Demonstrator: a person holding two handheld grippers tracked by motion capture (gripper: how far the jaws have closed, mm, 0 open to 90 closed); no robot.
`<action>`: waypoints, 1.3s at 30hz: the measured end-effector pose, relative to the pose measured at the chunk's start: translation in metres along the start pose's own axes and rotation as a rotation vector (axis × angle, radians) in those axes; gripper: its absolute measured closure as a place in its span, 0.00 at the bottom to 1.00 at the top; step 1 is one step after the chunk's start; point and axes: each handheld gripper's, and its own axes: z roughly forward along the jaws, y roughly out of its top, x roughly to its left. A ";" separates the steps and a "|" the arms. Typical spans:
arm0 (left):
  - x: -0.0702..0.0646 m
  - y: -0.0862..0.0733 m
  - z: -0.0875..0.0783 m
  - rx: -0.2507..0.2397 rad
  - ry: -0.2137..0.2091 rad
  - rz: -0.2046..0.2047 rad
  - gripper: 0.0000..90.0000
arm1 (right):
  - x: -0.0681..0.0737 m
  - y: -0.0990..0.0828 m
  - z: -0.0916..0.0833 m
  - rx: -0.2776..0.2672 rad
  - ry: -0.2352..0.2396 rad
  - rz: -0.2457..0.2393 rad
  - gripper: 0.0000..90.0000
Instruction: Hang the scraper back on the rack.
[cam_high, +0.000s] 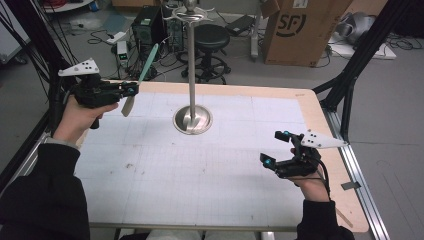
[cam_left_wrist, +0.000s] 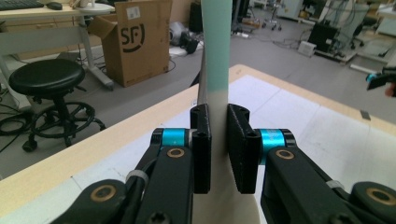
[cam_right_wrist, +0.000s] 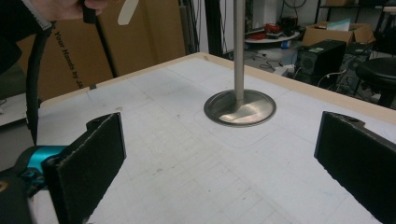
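My left gripper (cam_high: 131, 90) is at the table's far left, raised above the surface and shut on a long flat tool (cam_high: 142, 75). The tool is cream at its wide lower end and mint green at the upper end, and it slants up and to the right. In the left gripper view the pads (cam_left_wrist: 201, 140) press on the tool (cam_left_wrist: 218, 70) at its cream part. A tall metal stand (cam_high: 192, 65) with hooks on top rises from a round base (cam_high: 192, 120) at the table's middle back. My right gripper (cam_high: 275, 147) rests low at the right, open and holding nothing (cam_right_wrist: 224, 140).
The white gridded table (cam_high: 200, 170) has a wooden rim. Behind it on the floor are a cardboard box (cam_high: 300, 30), a black stool (cam_high: 211, 40), a computer case (cam_high: 147, 25) and cables. Black frame posts (cam_high: 350, 80) stand at both sides.
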 end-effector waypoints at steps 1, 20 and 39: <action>0.001 0.002 0.000 -0.013 -0.003 -0.005 0.89 | 0.000 0.000 0.000 -0.001 0.001 -0.001 0.01; -0.008 0.035 0.010 -0.144 -0.017 -0.008 0.89 | -0.005 0.000 -0.004 -0.020 0.004 0.011 0.01; -0.016 0.038 0.027 -0.136 -0.012 0.023 0.89 | -0.007 0.000 -0.010 -0.030 -0.006 0.016 0.01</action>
